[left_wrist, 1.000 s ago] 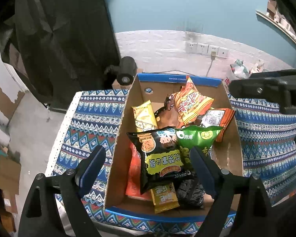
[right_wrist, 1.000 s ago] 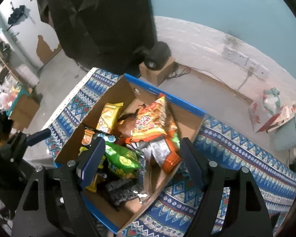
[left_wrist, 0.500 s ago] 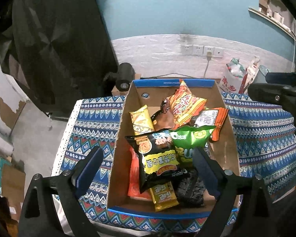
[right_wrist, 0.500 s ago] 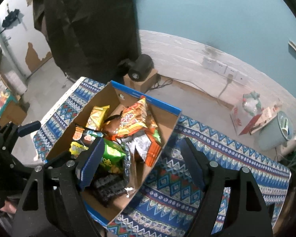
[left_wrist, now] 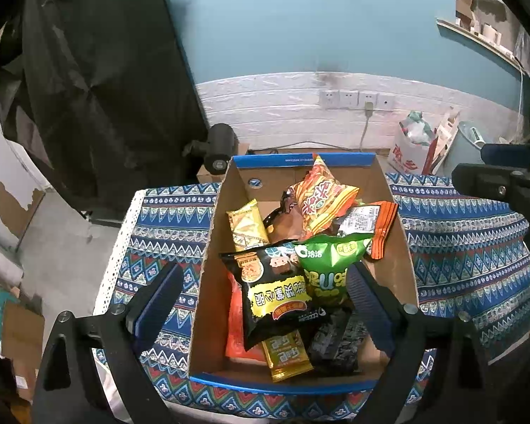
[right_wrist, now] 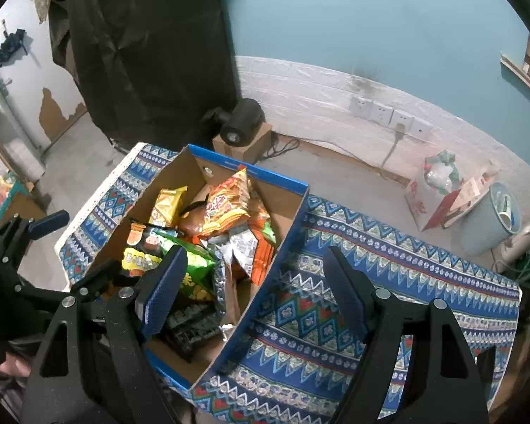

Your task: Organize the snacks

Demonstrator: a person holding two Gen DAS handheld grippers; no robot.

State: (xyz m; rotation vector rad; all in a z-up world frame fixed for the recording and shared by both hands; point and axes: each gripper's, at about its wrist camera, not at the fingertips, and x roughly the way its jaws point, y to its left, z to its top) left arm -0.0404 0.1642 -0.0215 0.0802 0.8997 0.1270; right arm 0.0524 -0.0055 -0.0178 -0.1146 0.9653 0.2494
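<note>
A cardboard box with a blue rim point(left_wrist: 300, 159) point(right_wrist: 251, 169) stands on the blue patterned tablecloth point(left_wrist: 166, 219) point(right_wrist: 371, 265), full of snack packs. On top lie a black bag with a yellow label point(left_wrist: 275, 289), a green bag point(left_wrist: 330, 265) point(right_wrist: 198, 268) and an orange-yellow bag point(left_wrist: 321, 198) point(right_wrist: 226, 205). My left gripper point(left_wrist: 265, 282) hovers open above the box's near half, holding nothing. My right gripper point(right_wrist: 254, 261) is open and empty, straddling the box's right wall from above. One left-gripper finger point(right_wrist: 49, 221) shows left of the box.
A yellow bar point(left_wrist: 247, 226), an orange-and-silver pack point(left_wrist: 367, 222), a gold bar point(left_wrist: 288, 357) and a dark pack point(left_wrist: 332, 346) also lie in the box. Beyond the table are a black round device point(right_wrist: 240, 123), a black curtain, a white bag and a pale bin point(right_wrist: 491, 219).
Both views have pulled back, showing more wall. In the right view the box has slid left. The left jaws stand slightly wider. No snack has moved.
</note>
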